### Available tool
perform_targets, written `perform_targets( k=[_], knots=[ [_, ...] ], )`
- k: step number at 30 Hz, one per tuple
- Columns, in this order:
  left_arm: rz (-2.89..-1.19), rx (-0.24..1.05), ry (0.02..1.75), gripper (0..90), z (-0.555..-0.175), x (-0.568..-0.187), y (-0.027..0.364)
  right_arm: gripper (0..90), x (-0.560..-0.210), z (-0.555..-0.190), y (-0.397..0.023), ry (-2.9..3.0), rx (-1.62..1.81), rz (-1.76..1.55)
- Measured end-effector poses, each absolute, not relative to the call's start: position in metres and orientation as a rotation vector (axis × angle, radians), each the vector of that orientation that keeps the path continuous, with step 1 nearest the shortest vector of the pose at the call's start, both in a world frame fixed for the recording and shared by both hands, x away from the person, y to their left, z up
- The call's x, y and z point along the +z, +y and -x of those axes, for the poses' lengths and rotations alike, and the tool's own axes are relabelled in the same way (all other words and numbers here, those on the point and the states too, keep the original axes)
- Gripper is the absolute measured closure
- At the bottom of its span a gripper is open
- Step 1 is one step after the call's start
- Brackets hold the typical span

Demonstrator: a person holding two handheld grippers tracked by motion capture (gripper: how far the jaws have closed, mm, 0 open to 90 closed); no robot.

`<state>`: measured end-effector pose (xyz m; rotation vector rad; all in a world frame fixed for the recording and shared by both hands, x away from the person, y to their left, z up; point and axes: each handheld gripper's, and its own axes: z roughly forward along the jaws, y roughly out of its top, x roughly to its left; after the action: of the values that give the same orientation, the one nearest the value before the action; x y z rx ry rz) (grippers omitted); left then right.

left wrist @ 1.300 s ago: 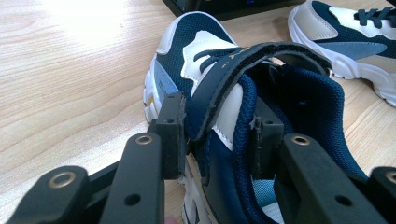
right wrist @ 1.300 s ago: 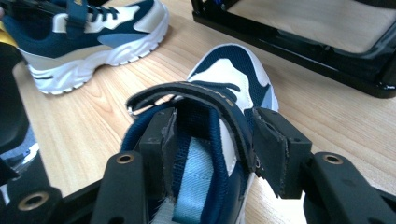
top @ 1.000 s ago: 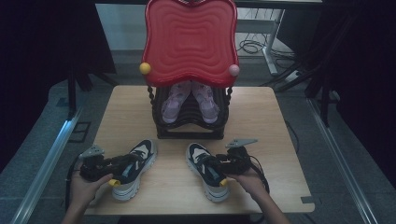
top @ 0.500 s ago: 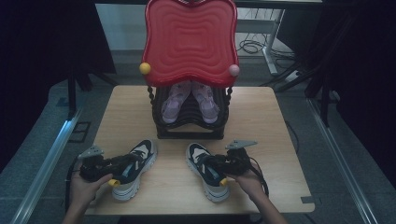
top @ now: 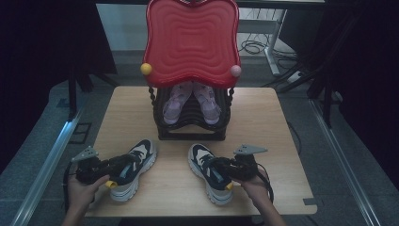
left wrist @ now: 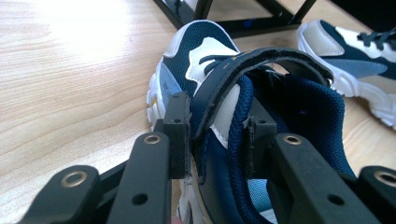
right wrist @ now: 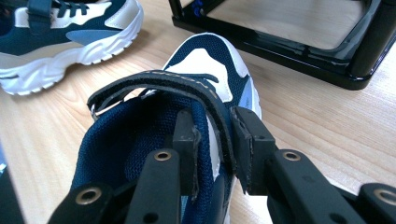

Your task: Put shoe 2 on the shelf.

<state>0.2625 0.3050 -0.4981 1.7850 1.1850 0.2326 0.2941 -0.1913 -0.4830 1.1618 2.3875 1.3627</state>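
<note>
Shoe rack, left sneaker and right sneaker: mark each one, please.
shoe rack (top: 190,134), high view, black front base rail.
left sneaker (left wrist: 196,51), left gripper view, navy mesh toe.
right sneaker (right wrist: 208,53), right gripper view, navy mesh toe.

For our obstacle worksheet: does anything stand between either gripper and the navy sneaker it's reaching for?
Nothing visible does. The left gripper and right gripper have just been closing, and their jaws pinch the collars of the left sneaker and right sneaker.
</note>
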Motion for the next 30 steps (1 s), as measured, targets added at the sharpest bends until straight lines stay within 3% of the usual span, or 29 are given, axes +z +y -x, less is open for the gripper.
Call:
perform_targets(
  k=[30],
  knots=[
    [-1.572,0.174,1.140,68.0,-0.251,-0.484,0.318,72.5,-0.489,-0.263,-0.265,1.962,1.804,-1.256]
  ],
)
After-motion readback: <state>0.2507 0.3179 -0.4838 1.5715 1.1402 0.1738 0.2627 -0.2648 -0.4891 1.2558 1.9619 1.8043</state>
